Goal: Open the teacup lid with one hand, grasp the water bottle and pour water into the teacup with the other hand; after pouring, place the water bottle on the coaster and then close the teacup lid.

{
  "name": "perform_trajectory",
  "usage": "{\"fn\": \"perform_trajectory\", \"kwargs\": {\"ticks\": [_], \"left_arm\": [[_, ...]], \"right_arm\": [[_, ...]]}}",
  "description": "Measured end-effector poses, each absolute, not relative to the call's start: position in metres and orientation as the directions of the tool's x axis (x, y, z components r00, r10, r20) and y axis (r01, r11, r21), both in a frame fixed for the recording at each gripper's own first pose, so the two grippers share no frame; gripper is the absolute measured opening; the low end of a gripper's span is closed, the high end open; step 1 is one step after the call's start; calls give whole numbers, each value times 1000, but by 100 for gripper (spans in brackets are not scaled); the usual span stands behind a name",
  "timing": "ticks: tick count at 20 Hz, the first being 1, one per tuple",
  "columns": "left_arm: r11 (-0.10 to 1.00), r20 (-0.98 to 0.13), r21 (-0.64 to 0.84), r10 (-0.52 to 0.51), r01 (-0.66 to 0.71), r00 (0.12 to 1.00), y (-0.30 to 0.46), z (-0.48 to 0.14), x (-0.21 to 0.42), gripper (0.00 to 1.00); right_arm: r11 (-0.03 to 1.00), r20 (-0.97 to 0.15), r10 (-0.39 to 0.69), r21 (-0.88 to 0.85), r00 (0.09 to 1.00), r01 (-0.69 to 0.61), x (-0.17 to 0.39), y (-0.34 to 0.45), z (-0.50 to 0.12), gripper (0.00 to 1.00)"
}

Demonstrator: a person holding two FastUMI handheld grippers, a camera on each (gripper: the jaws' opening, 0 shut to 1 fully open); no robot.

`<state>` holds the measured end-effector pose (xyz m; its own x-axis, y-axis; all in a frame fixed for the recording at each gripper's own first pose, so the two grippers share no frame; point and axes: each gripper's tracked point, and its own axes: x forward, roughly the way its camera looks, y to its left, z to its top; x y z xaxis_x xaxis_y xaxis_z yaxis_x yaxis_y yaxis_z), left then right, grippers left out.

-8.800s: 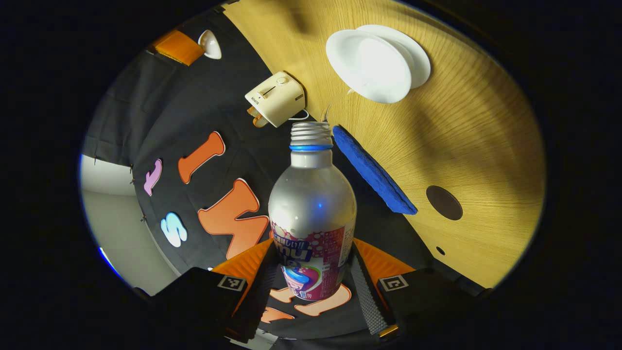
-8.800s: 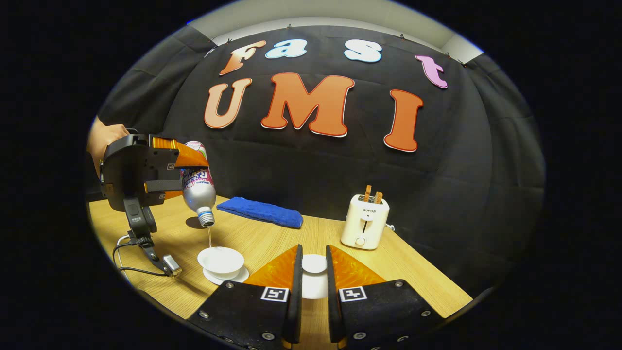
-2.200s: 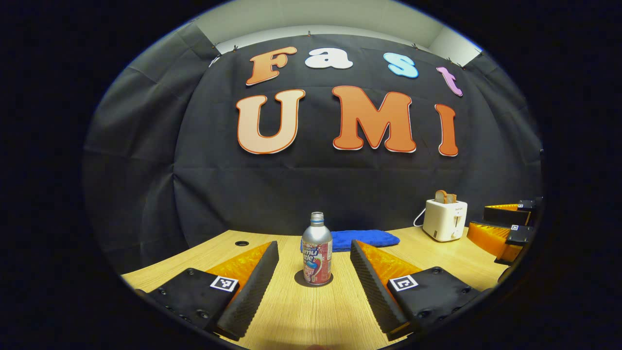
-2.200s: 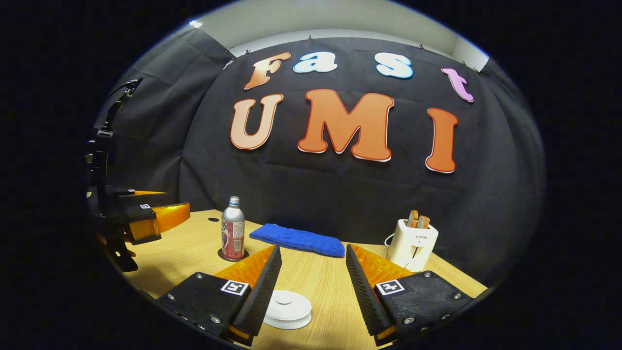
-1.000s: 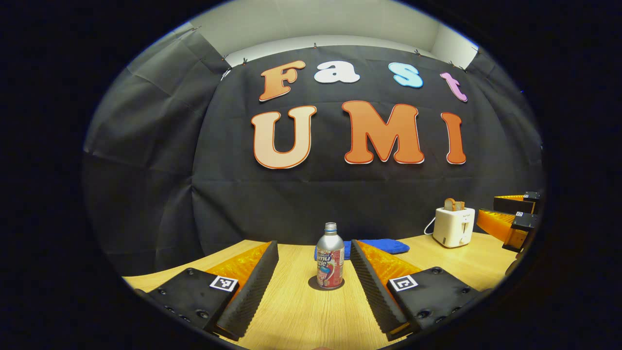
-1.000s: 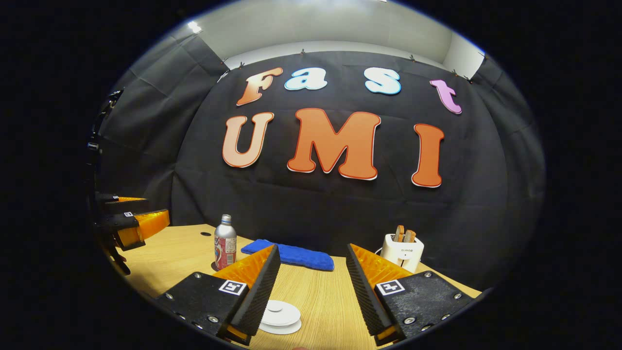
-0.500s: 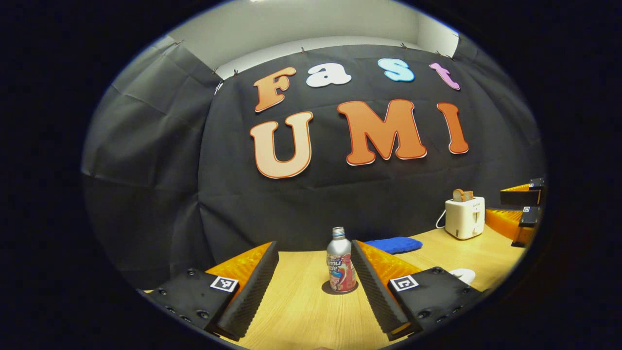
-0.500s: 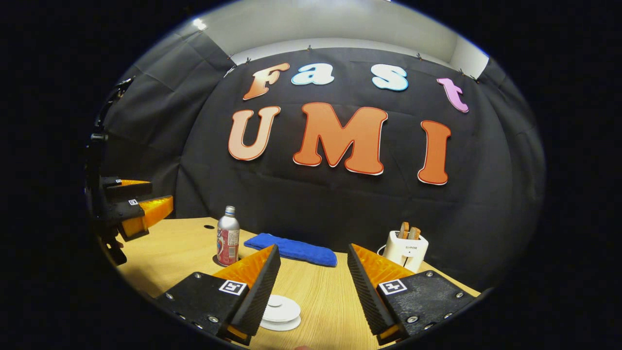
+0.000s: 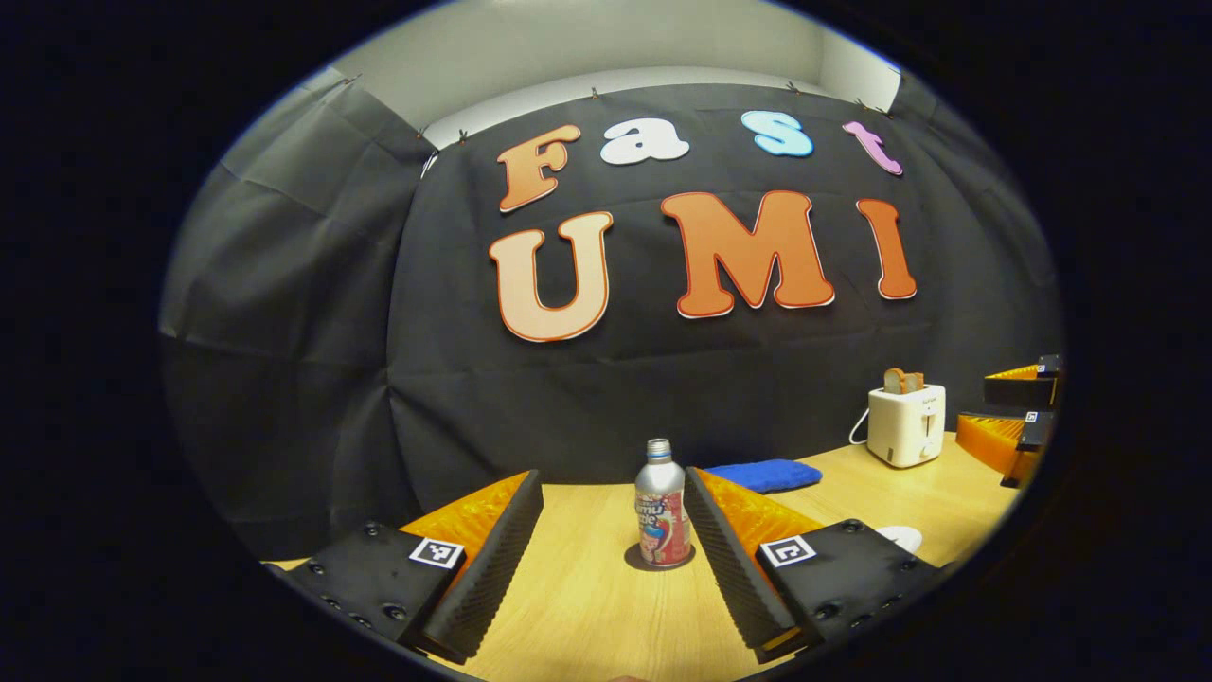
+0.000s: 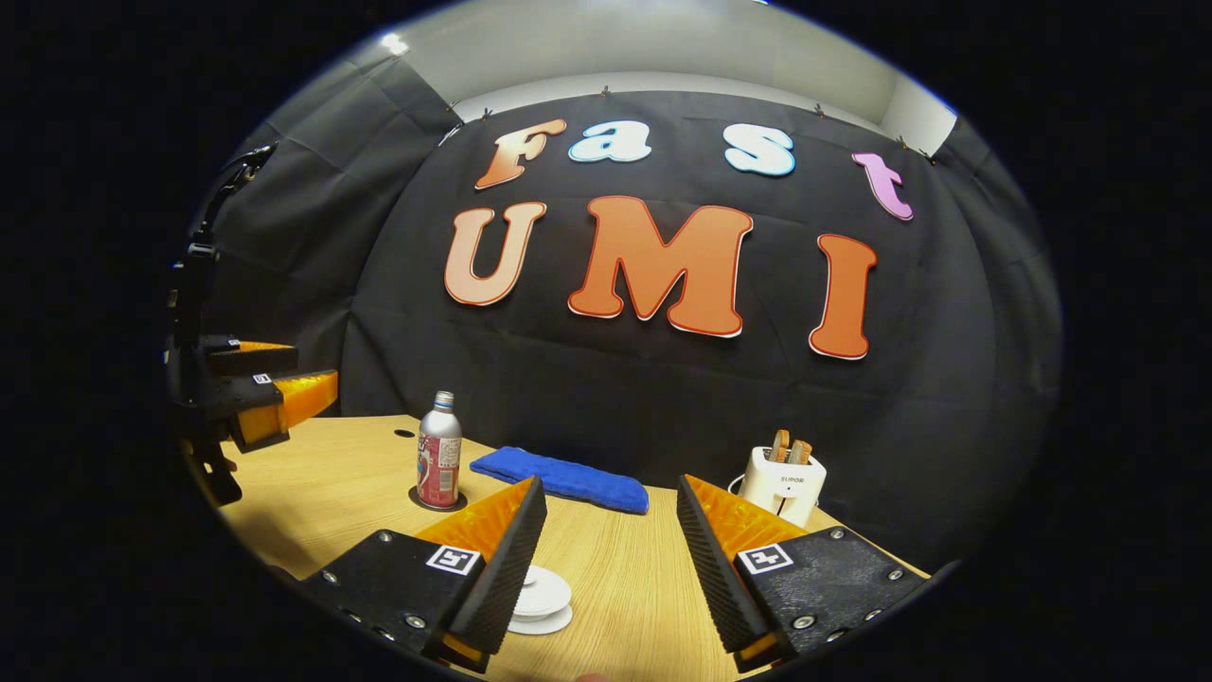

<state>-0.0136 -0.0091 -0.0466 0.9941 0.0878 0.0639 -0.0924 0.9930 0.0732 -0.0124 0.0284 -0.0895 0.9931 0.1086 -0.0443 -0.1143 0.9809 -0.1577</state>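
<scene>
Wooden table (image 10: pixel 625 568): one water bottle (image 10: pixel 439 452), one teacup (image 10: pixel 542 599).

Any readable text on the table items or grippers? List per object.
water bottle: label print, too blurred to read.
toaster: small front print, too small to read.
left gripper, right gripper: square coded markers, no words.

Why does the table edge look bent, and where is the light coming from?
Left gripper view: fisheye bends the light wooden table; the silver water bottle stays sharp on its dark round coaster. Right gripper view: a ceiling lamp glares top left.
</scene>
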Motion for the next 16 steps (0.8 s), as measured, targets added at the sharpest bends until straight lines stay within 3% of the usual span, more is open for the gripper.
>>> {"fn": "perform_trajectory", "kwargs": {"ticks": [2,3,4,15,16], "left_arm": [[992,66,65,102,-106,993,-3,-44,-14,100],[991,64,59,112,-116,992,3,-45,-15,94],[990,65,56,125,-129,990,8,-44,-14,100],[992,61,8,124,-125,990,6,-42,-19,100],[993,55,-2,114,-114,992,1,-46,-20,94]], "right_arm": [[977,-55,105,-183,993,-114,-13,24,-94,84],[975,-55,105,-191,993,-113,-14,22,-93,84],[975,-51,105,-192,993,-113,-15,21,-92,84],[984,-13,87,-152,996,-88,-21,8,-81,86],[986,-14,86,-142,996,-87,-20,10,-82,86]]}}
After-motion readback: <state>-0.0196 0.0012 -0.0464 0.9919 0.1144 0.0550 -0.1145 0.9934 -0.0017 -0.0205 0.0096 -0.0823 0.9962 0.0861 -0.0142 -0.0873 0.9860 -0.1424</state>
